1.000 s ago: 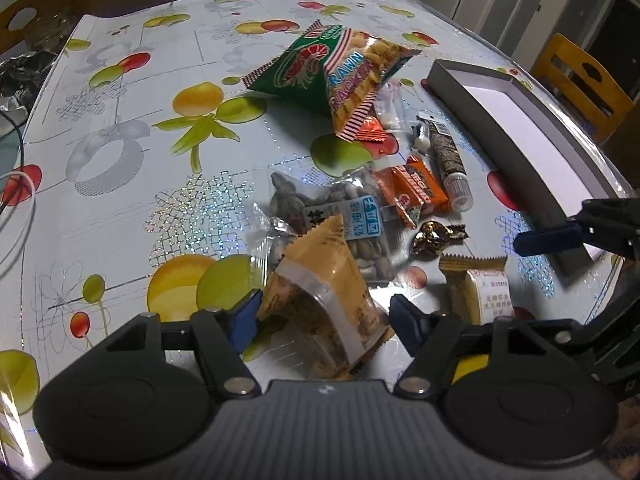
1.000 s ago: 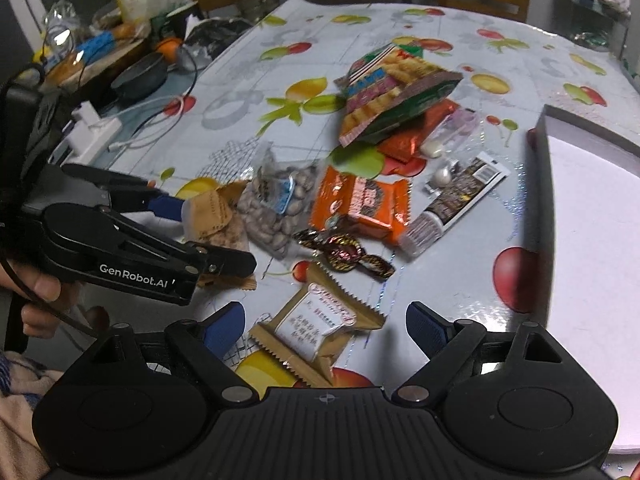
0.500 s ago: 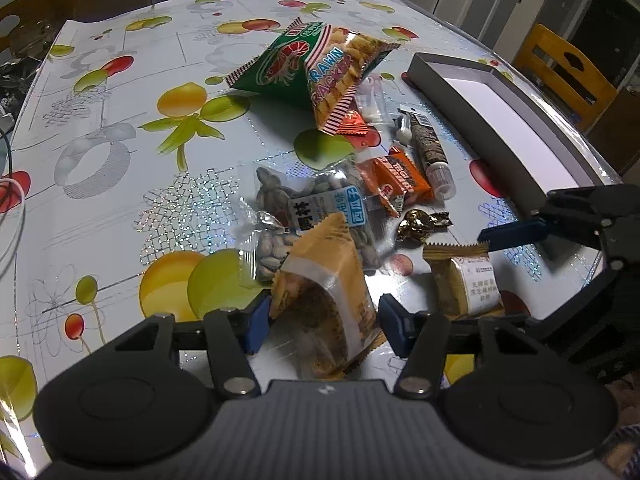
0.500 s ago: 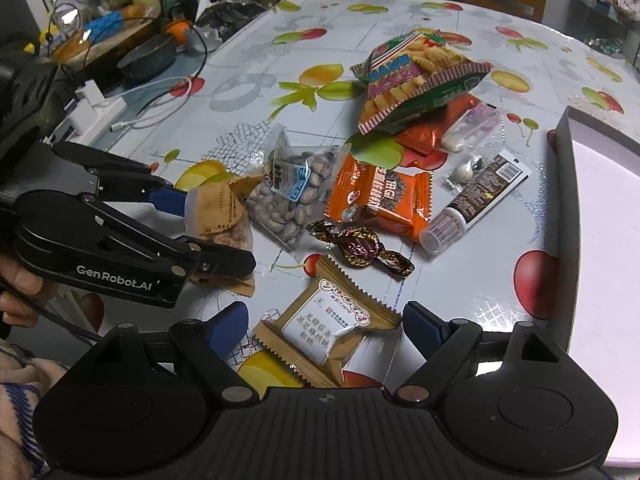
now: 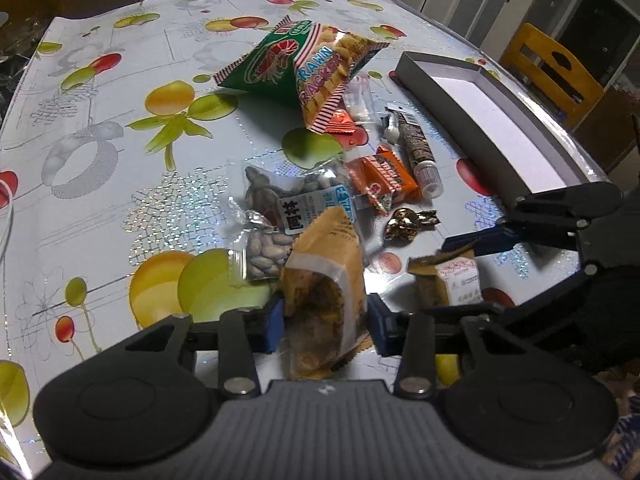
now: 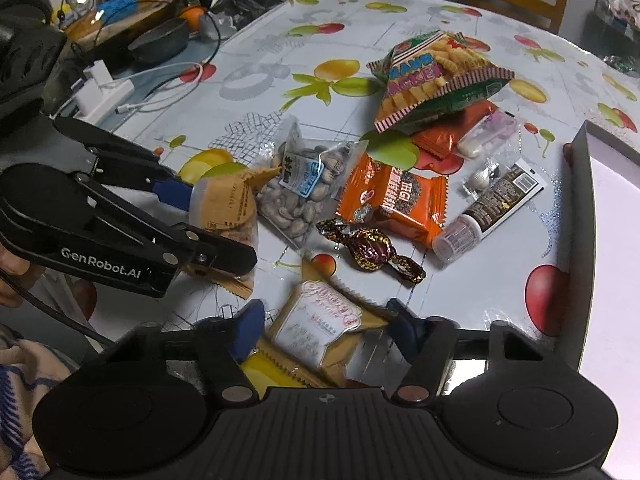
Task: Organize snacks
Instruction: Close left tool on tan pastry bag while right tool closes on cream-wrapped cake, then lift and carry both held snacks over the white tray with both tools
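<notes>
On the fruit-print table (image 5: 120,184) lies a loose pile of snacks. My left gripper (image 5: 326,326) is closing its jaws, and its blue pads press both sides of a tan snack packet (image 5: 324,272) at the near edge. In the right wrist view the same left gripper (image 6: 208,224) pinches that tan packet (image 6: 224,208). My right gripper (image 6: 326,320) is closing too, around a beige packet with a white label (image 6: 320,324). Its pads touch the packet's edges, and the packet bows upward. The left wrist view shows that right gripper (image 5: 460,276) on the beige packet (image 5: 456,280).
Further back lie a pistachio bag (image 5: 280,208), an orange packet (image 5: 384,176), a gold-wrapped candy (image 5: 408,222), a dark tube (image 5: 418,148) and a prawn cracker bag (image 5: 304,64). A grey open box (image 5: 500,120) lies on the right. Cables and a bowl (image 6: 160,40) crowd the far left.
Both grippers' jaws have narrowed. The left pads have come onto the tan packet. The right pads have come in to the beige packet, which now looks squeezed and tilted.
</notes>
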A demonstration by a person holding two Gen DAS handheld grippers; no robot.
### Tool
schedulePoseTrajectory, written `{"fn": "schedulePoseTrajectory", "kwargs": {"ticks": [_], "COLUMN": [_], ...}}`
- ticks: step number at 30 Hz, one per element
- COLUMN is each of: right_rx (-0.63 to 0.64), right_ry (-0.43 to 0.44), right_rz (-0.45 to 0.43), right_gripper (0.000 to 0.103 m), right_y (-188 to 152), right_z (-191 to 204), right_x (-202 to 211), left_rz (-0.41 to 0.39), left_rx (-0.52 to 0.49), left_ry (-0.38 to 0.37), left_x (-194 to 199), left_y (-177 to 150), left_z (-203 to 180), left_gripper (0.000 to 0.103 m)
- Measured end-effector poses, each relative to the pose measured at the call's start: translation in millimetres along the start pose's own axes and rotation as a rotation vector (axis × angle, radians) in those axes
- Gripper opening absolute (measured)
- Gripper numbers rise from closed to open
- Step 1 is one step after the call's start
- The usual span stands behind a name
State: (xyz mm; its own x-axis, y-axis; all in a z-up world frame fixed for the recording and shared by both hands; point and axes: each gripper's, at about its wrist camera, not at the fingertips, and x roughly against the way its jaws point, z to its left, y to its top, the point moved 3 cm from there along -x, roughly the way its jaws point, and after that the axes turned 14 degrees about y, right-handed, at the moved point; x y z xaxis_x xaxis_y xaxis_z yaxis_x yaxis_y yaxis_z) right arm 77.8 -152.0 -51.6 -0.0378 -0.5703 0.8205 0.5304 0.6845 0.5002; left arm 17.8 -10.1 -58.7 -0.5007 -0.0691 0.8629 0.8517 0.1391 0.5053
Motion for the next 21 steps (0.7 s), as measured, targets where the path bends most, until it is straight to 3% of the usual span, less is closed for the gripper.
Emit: {"fn": "schedulePoseTrajectory", "kwargs": {"ticks": [4, 21], "right_rx": [-0.03, -0.095], "right_ry": [0.01, 0.025], "right_rz": [-0.023, -0.148], "right_gripper": [0.051, 0.049], "right_y": [2.9, 20.3], "right_z": [-6.7, -26.1], "right_x": [4.1, 38.5], "left_rz": [0.005, -0.075], "left_rx": [0.002, -0.034], "left_ry": [-0.004, -0.023], "left_x": [-0.6, 20.0], "left_y": [1.4, 23.1], "left_z": [0.0, -11.7], "left_gripper": [0.038, 0.036]}}
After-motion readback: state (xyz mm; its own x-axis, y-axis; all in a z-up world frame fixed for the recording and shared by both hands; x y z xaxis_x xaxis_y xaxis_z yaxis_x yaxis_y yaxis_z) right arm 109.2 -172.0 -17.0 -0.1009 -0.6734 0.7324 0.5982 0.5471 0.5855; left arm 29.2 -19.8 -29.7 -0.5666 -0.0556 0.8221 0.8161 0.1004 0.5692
